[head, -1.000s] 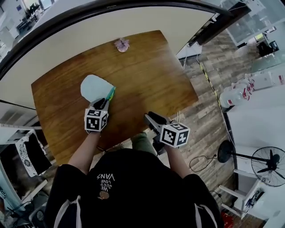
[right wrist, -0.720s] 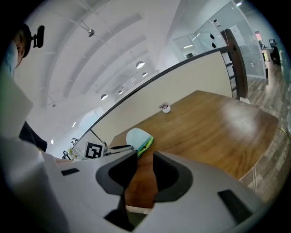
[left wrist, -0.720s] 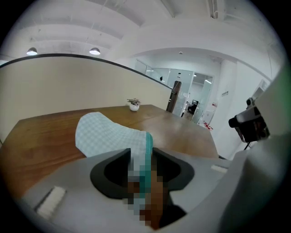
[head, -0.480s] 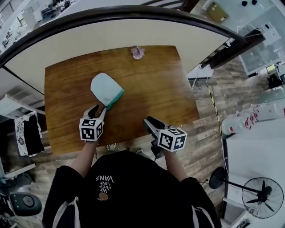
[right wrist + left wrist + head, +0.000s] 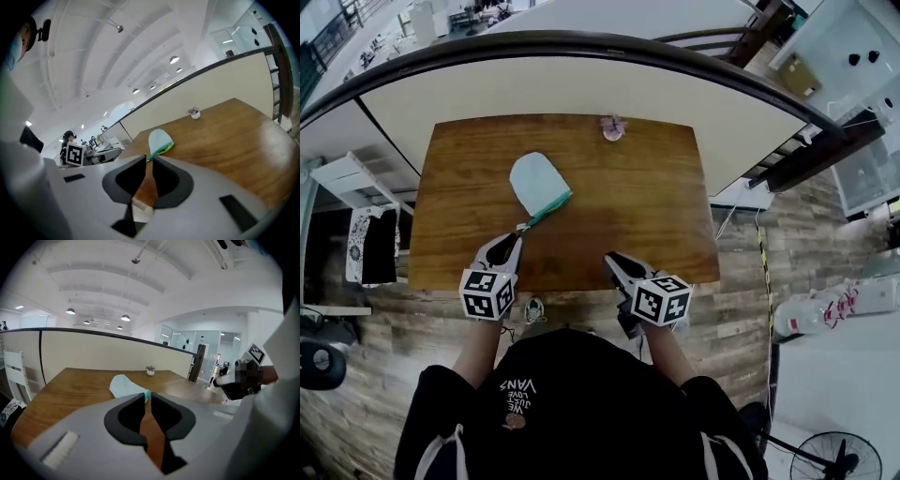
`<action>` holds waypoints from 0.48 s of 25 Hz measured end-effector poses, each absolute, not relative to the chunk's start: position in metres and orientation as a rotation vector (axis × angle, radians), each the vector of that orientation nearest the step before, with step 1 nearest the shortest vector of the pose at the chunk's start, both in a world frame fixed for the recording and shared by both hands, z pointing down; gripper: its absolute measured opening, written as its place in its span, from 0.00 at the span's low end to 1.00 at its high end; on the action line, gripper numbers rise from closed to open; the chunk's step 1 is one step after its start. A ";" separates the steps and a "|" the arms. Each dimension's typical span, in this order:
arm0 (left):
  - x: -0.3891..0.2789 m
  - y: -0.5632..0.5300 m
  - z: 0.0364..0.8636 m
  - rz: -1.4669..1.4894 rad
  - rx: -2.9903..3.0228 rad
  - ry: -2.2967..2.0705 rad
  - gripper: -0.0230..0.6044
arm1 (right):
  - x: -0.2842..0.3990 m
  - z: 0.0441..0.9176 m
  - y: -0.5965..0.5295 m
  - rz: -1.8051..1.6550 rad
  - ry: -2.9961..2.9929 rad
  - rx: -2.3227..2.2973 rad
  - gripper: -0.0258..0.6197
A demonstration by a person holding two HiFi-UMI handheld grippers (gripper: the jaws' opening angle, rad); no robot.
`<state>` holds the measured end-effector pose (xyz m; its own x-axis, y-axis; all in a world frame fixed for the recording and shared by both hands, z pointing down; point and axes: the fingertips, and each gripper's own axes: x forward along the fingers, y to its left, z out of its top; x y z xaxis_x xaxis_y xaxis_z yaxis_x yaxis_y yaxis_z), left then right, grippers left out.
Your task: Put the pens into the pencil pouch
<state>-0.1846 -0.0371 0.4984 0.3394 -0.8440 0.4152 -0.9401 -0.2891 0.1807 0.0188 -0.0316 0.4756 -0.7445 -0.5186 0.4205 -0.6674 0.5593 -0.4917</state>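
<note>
Pouch (image 5: 534,181), perhaps plant (image 5: 612,127), obstruct tabletop (image 5: 637,216).

Pouch (image 5: 536,180) contents: hidden in all three views, so no pen can be confirmed inside. Green strip (image 5: 553,206) running from the pouch toward the tabletop (image 5: 647,216) near edge: too thin to tell whether it is a pen, trim or a zip pull. Item (image 5: 612,127) at the far edge: too small in the head view to identify.
</note>
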 end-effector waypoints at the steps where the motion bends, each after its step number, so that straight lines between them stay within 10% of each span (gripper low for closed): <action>1: -0.182 -0.030 0.495 0.328 2.220 -1.586 0.11 | 0.020 0.475 -0.028 0.943 -2.577 0.971 0.12; 12: -0.145 0.049 0.476 0.293 2.193 -1.673 0.06 | 0.033 0.476 0.007 0.793 -2.600 0.904 0.06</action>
